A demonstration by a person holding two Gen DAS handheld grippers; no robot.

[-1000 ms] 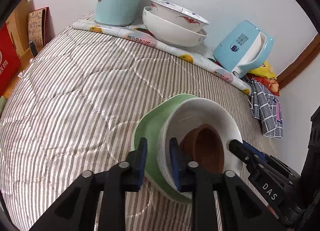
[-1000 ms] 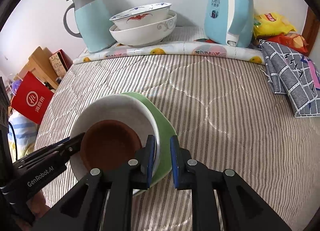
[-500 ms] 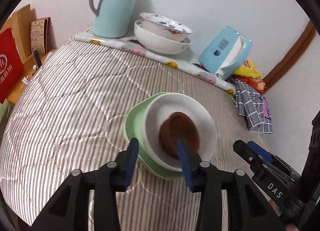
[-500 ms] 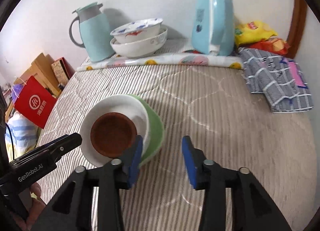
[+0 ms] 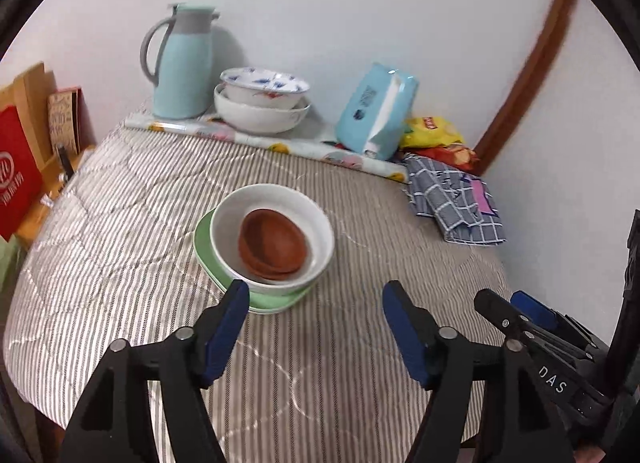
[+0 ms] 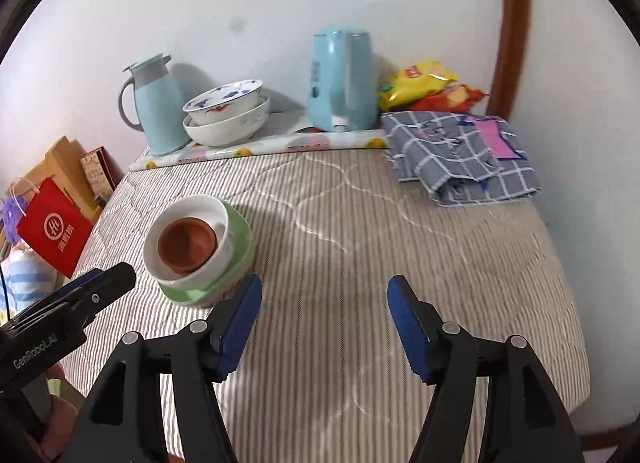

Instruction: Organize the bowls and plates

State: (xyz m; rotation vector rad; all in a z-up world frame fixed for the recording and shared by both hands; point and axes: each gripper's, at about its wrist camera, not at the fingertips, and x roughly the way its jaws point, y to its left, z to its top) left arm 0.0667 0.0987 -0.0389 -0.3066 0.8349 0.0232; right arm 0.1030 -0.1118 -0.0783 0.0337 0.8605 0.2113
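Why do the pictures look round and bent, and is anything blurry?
Both views come through fisheye lenses, so black corners ring them. Left wrist view: the door frame bows; the striped cloth smears at its edges. Right wrist view: the bowl stack casts a soft shadow rightward.

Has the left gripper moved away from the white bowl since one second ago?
Yes. The left gripper has backed off the white bowl; its jaws are opening, empty.

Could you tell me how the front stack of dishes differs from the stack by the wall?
The front stack has three pieces, brown in white on green; the wall stack has two bowls, both white, the top one painted. The front stack sits on the striped quilt, the wall stack on a fruit-print cloth. Both are nested upright.
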